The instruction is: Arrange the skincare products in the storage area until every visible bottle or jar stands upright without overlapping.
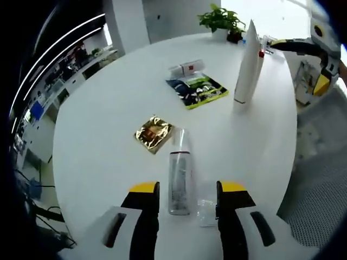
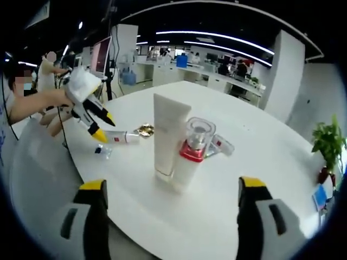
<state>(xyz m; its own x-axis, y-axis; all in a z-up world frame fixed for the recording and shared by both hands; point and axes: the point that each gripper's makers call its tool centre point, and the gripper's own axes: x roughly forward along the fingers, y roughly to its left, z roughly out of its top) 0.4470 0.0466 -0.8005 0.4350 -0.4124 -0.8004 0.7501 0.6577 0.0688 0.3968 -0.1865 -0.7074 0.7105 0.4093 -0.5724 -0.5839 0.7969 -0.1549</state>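
Two products upright, one bottle lying flat on the white tabletop (image 1: 108,108).

Left gripper (image 1: 187,190): jaws released, straddling the lying clear bottle (image 1: 179,179), whose cap end points away toward the gold sachet (image 1: 154,133); a small clear cap (image 1: 206,210) lies just beside the right-hand jaw. Judgement: close on the bottle's mid-body, keep the loose cap out of the pinch, then tip it up onto its base, well apart from the others. Right gripper (image 2: 171,190): jaws spread, grasping nothing, facing the standing white tube (image 2: 171,135) and red-collared bottle (image 2: 192,154), which are touching or overlapping in view. Left gripper view adds the green packet (image 1: 198,89) and boxed item (image 1: 186,67); right gripper view adds the person's hand (image 2: 51,111) holding the left gripper.
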